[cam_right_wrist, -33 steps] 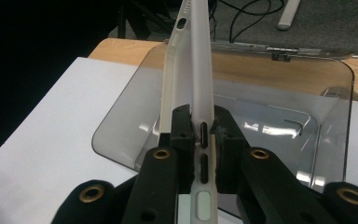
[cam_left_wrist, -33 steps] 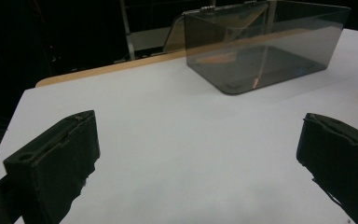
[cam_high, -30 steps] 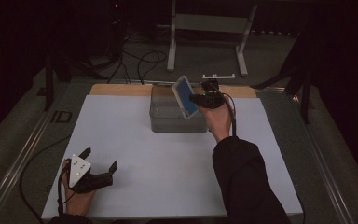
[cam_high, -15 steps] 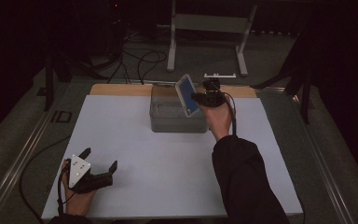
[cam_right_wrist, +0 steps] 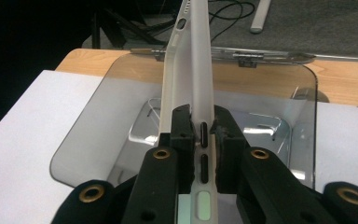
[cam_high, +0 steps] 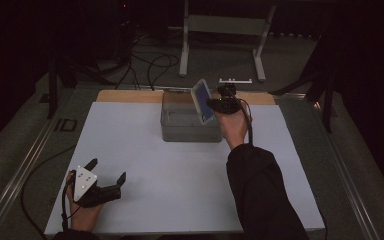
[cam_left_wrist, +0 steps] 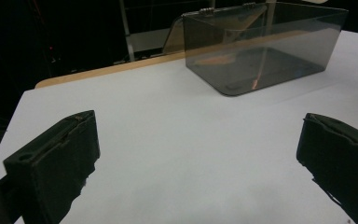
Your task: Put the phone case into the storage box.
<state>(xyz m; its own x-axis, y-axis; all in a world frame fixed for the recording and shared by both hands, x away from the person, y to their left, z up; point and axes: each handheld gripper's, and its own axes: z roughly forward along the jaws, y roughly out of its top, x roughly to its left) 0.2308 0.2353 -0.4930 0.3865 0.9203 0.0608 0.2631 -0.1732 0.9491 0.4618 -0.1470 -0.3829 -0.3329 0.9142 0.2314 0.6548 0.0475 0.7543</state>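
Phone case [cam_high: 202,101] shifted slightly, upright over grey box [cam_high: 190,131]; seemingly white-edged, blue-faced; right gripper [cam_high: 215,104] clamps it, left gripper [cam_high: 111,175] spread

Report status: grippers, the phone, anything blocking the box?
Right gripper shut on phone, held tilted above clear box. Left gripper open, resting on white table, apart from box. Box looks empty, lid open, nothing blocking.

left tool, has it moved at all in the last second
No. In the high view the left tool sits at the same spot near the near left corner of the white table, jaws open, as before.
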